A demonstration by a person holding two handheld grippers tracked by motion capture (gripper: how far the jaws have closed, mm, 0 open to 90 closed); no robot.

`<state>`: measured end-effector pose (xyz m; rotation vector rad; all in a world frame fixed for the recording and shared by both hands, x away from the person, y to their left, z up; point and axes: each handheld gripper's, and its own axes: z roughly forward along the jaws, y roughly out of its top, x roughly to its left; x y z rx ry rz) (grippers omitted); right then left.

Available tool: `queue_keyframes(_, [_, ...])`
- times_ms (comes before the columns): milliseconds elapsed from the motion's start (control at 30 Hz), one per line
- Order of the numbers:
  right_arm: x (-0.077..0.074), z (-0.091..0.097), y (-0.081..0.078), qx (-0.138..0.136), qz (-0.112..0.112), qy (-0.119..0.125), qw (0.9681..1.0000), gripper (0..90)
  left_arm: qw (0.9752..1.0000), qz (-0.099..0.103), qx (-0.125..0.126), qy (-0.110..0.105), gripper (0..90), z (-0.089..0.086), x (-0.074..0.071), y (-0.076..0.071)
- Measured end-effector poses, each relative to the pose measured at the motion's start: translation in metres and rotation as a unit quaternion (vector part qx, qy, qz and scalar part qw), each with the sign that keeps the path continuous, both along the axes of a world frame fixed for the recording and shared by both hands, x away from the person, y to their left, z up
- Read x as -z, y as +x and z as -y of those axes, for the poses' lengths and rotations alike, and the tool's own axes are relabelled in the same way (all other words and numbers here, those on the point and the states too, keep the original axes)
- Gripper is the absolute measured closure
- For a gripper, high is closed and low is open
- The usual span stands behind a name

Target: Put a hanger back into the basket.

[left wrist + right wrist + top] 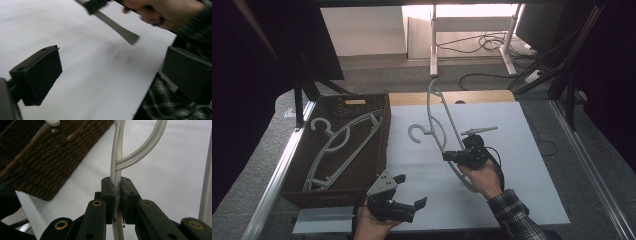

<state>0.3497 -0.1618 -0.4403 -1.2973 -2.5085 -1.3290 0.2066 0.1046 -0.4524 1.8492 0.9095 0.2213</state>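
Nearest you, at about 7 o'clock on the bench, your left gripper [412, 192] hangs with its jaws spread wide and nothing between them. In the left gripper view the white bench top [82, 82] lies bare below the pads.

A little farther out, near the middle of the bench, your right gripper [447, 156] has its jaws clenched on the thin rail of the pale grey plastic clothes hanger [438, 131]. The right gripper view shows the pads [109, 192] pinching the rail just below where the curved brace forks off. The hanger is tilted up off the bench, its hook [417, 131] toward 10 o'clock and its far end reaching toward 12.

Expect it to be light and fairly stiff, though the long thin frame will likely flex and swing around a single pinch (smooth plastic may slip between the pads). A hold near the fork should keep it from sliding along the rail, and your free gripper could steady the far end.

Farther left, from 9 to 11 o'clock, the dark brown woven basket [379, 150] holds a second grey plastic hanger [339, 150] lying flat.
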Motion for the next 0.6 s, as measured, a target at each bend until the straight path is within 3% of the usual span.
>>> queue_keyframes(267, [-0.008, 0.003, -0.036, 0.013, 0.026, 0.046, 0.9985, 82.3, 0.9980, -0.024, -0.049, -0.031, 13.8, -0.006, -0.011, 0.022])
queue_keyframes(600, [-0.011, -0.010, -0.064, 0.013, 0.054, 0.074, 0.9957, 82.3, 0.9949, -0.030, -0.059, -0.076, 28.9, 0.002, -0.024, 0.049])
